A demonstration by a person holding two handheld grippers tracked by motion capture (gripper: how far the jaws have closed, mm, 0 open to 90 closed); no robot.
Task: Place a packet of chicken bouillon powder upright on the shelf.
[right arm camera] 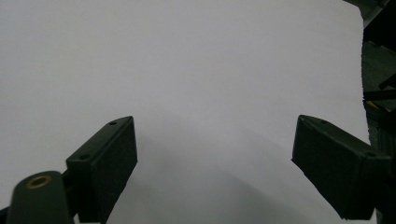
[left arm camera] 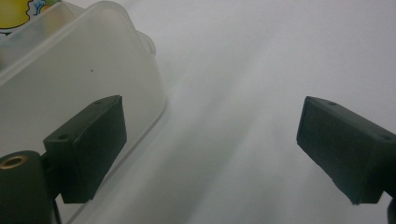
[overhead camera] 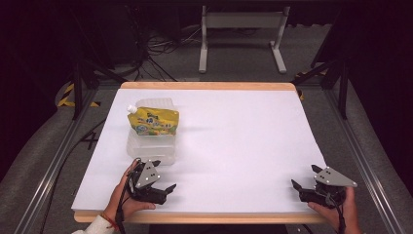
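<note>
1. We saw a white sheet [overhead camera: 234,146] covering a wooden-edged table [overhead camera: 204,86], with dark floor, cables and a white metal stand [overhead camera: 241,34] beyond its far edge.
2. A clear plastic container [overhead camera: 151,144] sat on the left half of the sheet, and a yellow spouted pouch [overhead camera: 153,121] lay across its top, the white cap pointing to the far left.
3. The left gripper [overhead camera: 162,176], held in the person's left hand [overhead camera: 124,197], rested near the front edge just in front of the container. Its jaws stood wide apart with nothing between them.
4. In the left gripper view, we found the container [left arm camera: 79,70] just beyond the left-side jaw, a corner of the yellow pouch [left arm camera: 18,11] showing at the top left.
5. The right gripper [overhead camera: 305,179], in the right hand [overhead camera: 341,209], lay near the front right corner, well apart from the container. Its jaws were also spread wide and empty, over bare white sheet [right arm camera: 187,70] in the right gripper view.
</note>
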